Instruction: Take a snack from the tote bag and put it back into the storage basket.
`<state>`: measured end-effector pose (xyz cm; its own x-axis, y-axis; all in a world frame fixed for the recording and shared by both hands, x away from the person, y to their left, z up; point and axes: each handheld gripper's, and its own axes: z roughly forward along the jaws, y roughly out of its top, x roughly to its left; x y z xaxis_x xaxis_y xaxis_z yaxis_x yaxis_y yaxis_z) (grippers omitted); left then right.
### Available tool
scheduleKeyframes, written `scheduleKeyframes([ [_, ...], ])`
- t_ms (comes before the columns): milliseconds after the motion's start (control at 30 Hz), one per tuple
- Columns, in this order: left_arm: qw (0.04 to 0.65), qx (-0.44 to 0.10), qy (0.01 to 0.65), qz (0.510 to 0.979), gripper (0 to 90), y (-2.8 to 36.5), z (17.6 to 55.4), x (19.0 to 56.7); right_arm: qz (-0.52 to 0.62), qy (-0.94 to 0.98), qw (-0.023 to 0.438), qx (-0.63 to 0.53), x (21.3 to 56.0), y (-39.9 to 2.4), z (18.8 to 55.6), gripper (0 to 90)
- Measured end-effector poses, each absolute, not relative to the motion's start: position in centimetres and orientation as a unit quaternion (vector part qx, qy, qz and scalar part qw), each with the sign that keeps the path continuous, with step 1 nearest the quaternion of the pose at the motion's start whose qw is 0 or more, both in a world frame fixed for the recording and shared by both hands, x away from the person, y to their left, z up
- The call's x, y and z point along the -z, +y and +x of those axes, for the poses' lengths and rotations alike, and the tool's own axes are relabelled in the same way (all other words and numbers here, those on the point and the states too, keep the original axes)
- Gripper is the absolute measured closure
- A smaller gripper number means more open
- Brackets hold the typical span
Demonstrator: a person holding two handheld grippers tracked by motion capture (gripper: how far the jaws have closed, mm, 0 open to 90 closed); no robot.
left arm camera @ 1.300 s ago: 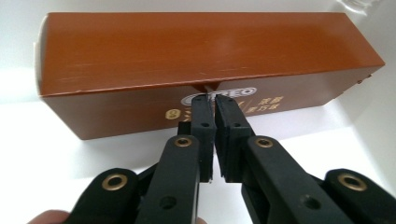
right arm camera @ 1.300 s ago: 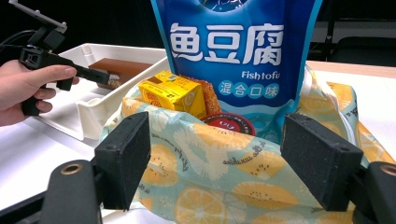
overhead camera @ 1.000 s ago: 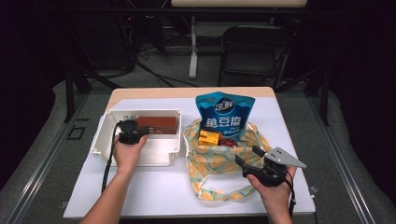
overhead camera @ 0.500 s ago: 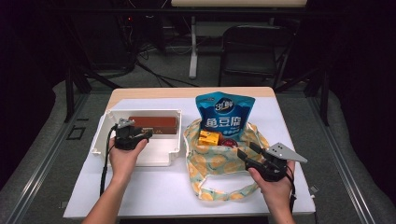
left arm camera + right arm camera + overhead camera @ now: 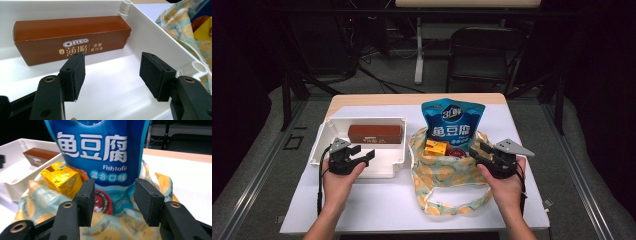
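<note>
Oreo box (image 5: 71, 40) lies upper left in the white tray (image 5: 160, 42); "Fishtofu" pouch (image 5: 100, 150) upper centre; both claws apart, left just opening, right closing, empty.

Brown box (image 5: 375, 133) lies in white bin (image 5: 323, 145) (blue pouch (image 5: 453, 123) upright in bag (image 5: 447, 175)).

We see a white tray (image 5: 155, 35) of smooth, slightly glossy plastic, and in it a brown biscuit box (image 5: 72, 40) of matt cardboard with a faint sheen. Over here, the blue fish tofu pouch (image 5: 100, 147) gleams as glossy plastic film. Beside it sits a yellow carton (image 5: 62, 178) of shiny coated paper. The patterned bag (image 5: 447, 175) looks like soft matt cloth. Our gripper pads (image 5: 76, 72) show rough, matt black.
</note>
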<state>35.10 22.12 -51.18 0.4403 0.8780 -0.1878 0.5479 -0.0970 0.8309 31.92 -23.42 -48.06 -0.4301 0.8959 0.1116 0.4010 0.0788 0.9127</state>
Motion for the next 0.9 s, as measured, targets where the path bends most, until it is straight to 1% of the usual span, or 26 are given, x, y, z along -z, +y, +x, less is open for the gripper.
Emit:
scheduleKeyframes([
  [33, 0.455, -0.181, 0.496, 0.717, 37.8, 22.1, 34.9, 51.2, 0.470, 0.689, 0.255, -0.489, 48.0, -23.4, 32.2, 53.0],
  [67, 0.455, -0.180, 0.495, 0.718, 37.9, 22.2, 34.7, 51.2, 0.470, 0.691, 0.254, -0.486, 47.9, -23.4, 32.4, 56.8],
  [133, 0.463, -0.179, 0.489, 0.717, 38.0, 22.0, 34.1, 51.2, 0.471, 0.692, 0.247, -0.489, 47.8, -23.3, 32.9, 57.2],
  [300, 0.464, -0.170, 0.476, 0.728, 38.0, 21.6, 33.6, 51.3, 0.479, 0.687, 0.259, -0.481, 47.6, -23.3, 34.0, 56.5],
  [333, 0.465, -0.170, 0.473, 0.729, 38.0, 21.4, 33.5, 51.2, 0.482, 0.686, 0.262, -0.479, 47.6, -23.3, 34.2, 56.9],
  [367, 0.466, -0.171, 0.471, 0.729, 38.0, 21.3, 33.4, 51.2, 0.482, 0.687, 0.268, -0.473, 47.6, -23.3, 34.8, 60.8],
  [433, 0.472, -0.167, 0.472, 0.726, 38.0, 21.3, 33.2, 51.1, 0.480, 0.688, 0.272, -0.471, 47.6, -23.2, 35.0, 60.7],
  [500, 0.475, -0.167, 0.469, 0.726, 38.0, 21.3, 33.0, 51.0, 0.481, 0.691, 0.267, -0.468, 47.6, -23.1, 35.8, 57.5],
  [600, 0.477, -0.165, 0.467, 0.725, 38.0, 21.5, 32.9, 50.9, 0.478, 0.687, 0.265, -0.478, 47.4, -23.1, 36.3, 55.1],
  [667, 0.480, -0.167, 0.468, 0.723, 38.1, 21.5, 32.8, 50.9, 0.477, 0.682, 0.266, -0.486, 47.2, -22.9, 36.5, 49.5],
  [767, 0.480, -0.168, 0.469, 0.722, 38.2, 21.7, 32.9, 50.8, 0.476, 0.682, 0.268, -0.486, 46.8, -22.7, 36.9, 44.6],
  [900, 0.477, -0.166, 0.468, 0.725, 38.2, 21.6, 32.9, 51.0, 0.477, 0.685, 0.267, -0.481, 46.5, -22.3, 37.7, 43.7],
])
